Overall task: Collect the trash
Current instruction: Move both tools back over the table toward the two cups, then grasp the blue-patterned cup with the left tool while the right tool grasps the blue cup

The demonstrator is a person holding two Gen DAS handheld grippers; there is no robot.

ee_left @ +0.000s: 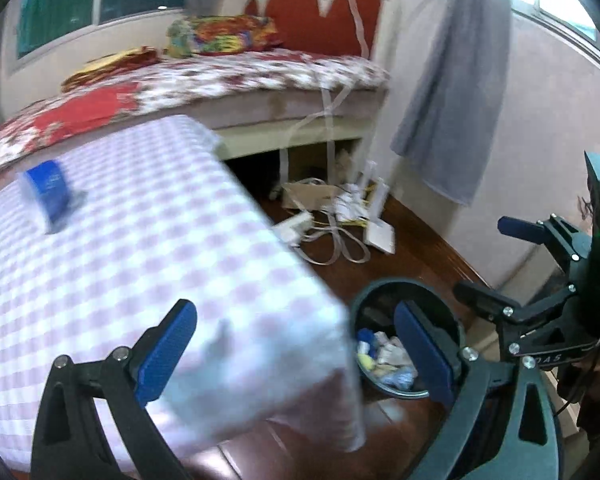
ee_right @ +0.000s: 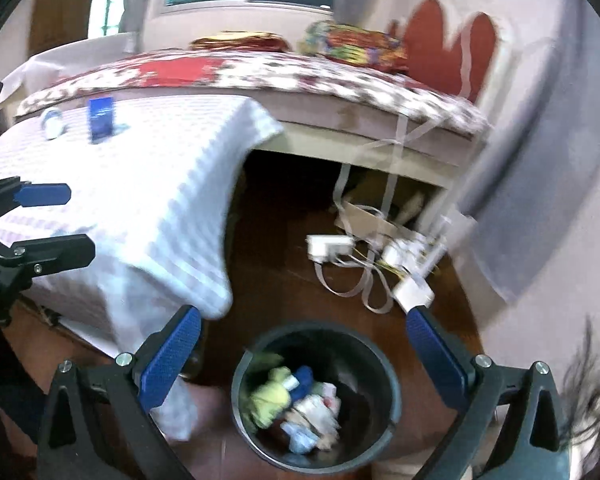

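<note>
Bin [ee_right: 316, 396] on floor directly below right gripper [ee_right: 304, 364], fingers wide apart, empty. Blue box [ee_left: 48, 192] upright, far left on tabletop [ee_left: 140, 240]; left gripper [ee_left: 296, 348] nearer, spread, empty.

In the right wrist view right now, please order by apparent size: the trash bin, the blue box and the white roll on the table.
1. trash bin, though it is nearest the camera
2. blue box
3. white roll, smallest

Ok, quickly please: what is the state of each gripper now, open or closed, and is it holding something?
Left gripper: open, holding nothing, at the table corner.
Right gripper: open, holding nothing, above the trash bin.
</note>
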